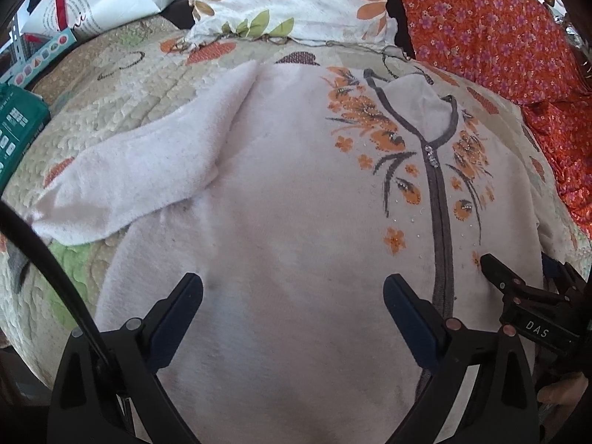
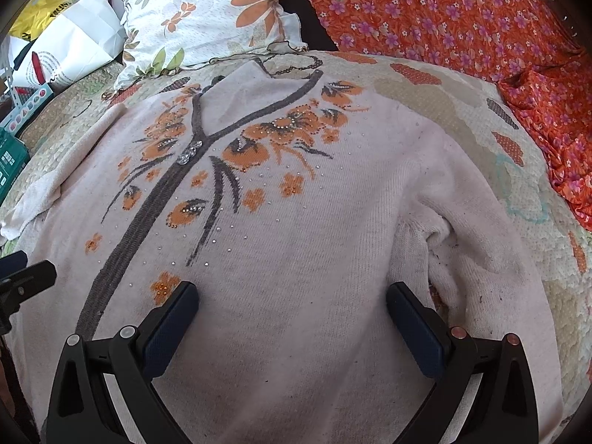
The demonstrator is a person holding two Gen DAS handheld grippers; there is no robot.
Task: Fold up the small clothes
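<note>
A: Where's the garment?
B: Pale pink knit cardigan with orange flower pattern lies flat, front up, on the quilted bed cover, filling frame centre. We see its one sleeve spread at middle left of the left view, other sleeve at right of the right view.
A: Tools?
B: Left tool and right tool both spread wide, holding nothing, over the lower body.
A: Advice?
B: We'd pinch each sleeve near the cuff, fold inward flat, avoid bunching.
</note>
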